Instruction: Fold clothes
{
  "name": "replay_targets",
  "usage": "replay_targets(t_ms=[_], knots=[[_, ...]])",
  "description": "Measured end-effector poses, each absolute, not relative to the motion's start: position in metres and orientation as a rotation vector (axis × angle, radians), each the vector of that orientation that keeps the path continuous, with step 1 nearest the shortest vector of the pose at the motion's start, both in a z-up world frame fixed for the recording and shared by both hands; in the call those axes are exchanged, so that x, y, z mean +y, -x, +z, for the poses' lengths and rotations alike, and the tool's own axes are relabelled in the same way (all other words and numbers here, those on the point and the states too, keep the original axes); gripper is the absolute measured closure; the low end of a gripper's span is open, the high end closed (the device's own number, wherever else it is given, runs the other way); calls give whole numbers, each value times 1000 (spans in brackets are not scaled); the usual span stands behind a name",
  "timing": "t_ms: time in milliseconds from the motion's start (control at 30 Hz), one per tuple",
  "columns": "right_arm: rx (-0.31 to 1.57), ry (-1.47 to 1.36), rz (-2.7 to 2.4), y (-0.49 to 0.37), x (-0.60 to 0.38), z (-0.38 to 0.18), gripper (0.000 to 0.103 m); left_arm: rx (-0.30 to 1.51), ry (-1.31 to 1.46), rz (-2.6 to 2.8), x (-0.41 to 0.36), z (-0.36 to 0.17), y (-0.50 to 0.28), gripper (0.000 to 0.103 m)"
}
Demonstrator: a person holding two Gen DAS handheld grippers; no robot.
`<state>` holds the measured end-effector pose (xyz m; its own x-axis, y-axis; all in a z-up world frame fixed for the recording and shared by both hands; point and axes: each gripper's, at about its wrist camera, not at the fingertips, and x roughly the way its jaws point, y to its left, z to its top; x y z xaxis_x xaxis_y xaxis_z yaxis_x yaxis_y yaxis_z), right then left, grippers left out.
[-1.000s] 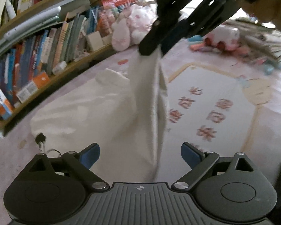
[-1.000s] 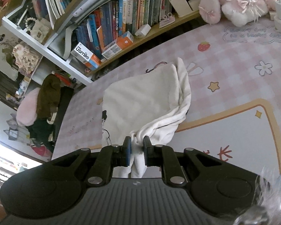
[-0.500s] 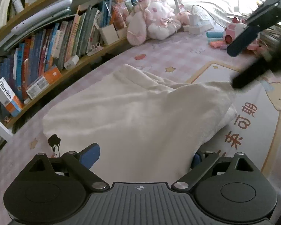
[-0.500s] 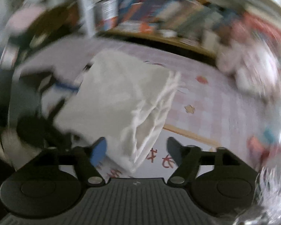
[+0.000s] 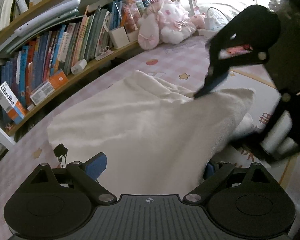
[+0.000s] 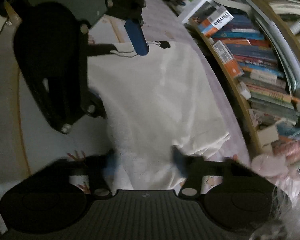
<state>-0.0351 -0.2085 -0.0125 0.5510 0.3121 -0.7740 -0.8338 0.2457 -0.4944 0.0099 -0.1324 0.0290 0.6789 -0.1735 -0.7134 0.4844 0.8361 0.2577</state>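
Observation:
A cream-white garment point(image 5: 142, 120) lies folded on the pink checked tabletop, with a black hang tag point(image 5: 60, 152) at its near left corner. My left gripper point(image 5: 152, 166) is open, its blue pads straddling the garment's near edge. My right gripper point(image 6: 144, 160) is open too, low over the opposite side of the garment point(image 6: 160, 100). In the left wrist view the right gripper point(image 5: 250, 70) looms at the right, one finger tip touching the cloth's top fold. In the right wrist view the left gripper point(image 6: 102, 46) shows at the top left, its blue pad over the tag end.
A curved wooden bookshelf point(image 5: 60, 46) full of books runs along the far side of the table. Pink plush toys point(image 5: 168, 28) sit at its end. A cream mat with red characters point(image 5: 268, 118) lies under the garment's right side.
My right gripper let go of the garment and opened; the lifted fold dropped flat over the rest. The right gripper swung round to face the left one. The left gripper stayed open.

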Motion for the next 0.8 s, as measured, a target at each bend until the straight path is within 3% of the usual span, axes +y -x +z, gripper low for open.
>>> replay_targets(t_ms=[67,167,500,600,800], knots=[[625,1016,866,30,-209,-6,81,739,-448,-385,-132,29,-8,7],[608,1003,862,26,-208,8,86,742,-445,-372,-130,28,-4,7],[529,983,808,20,-202,52,88,722,-498,-245,-105,18,8,9],[532,984,802,18,-205,56,88,717,-516,-222,-98,16,12,22],[570,986,802,23,-211,47,88,724,-592,-269,-99,12,20,72]])
